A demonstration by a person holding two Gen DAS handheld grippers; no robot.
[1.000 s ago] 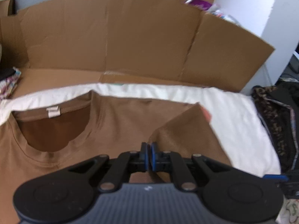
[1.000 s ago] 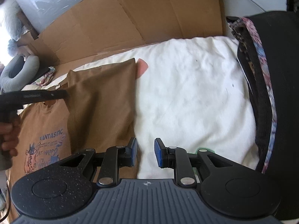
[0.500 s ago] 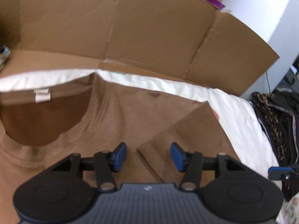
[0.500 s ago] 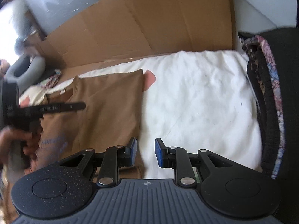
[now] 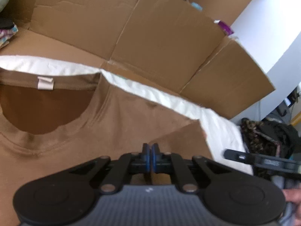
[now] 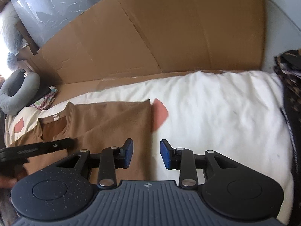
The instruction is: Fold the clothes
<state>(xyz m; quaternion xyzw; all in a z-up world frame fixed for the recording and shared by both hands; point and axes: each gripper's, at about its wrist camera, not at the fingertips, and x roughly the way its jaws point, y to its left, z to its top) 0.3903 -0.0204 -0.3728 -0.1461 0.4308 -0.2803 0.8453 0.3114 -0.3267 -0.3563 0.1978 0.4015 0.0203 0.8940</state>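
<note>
A brown T-shirt [image 5: 131,128] lies on white bedding [image 5: 160,94], neck opening and label [image 5: 45,82] at the left, its right sleeve folded inward. My left gripper [image 5: 150,156] is low over the folded sleeve, shut with a thin edge of the brown cloth pinched between its blue pads. In the right wrist view the shirt [image 6: 112,120] lies left of centre, and its right edge runs between the fingers of my right gripper [image 6: 146,154]. Those jaws are opening and the pads press on nothing. The left gripper [image 6: 47,146] shows at the left edge.
Flattened cardboard [image 6: 169,37] stands along the far side of the bedding [image 6: 216,113]. A dark patterned pile of clothes [image 6: 289,75] lies at the right. A grey neck pillow [image 6: 17,92] sits far left. A pink patch [image 6: 160,113] shows beside the shirt's corner.
The left gripper opened over the folded sleeve, then shut on its edge again, lower and rolled. The right gripper moved left to straddle the shirt's right edge, and its jaws widened.
</note>
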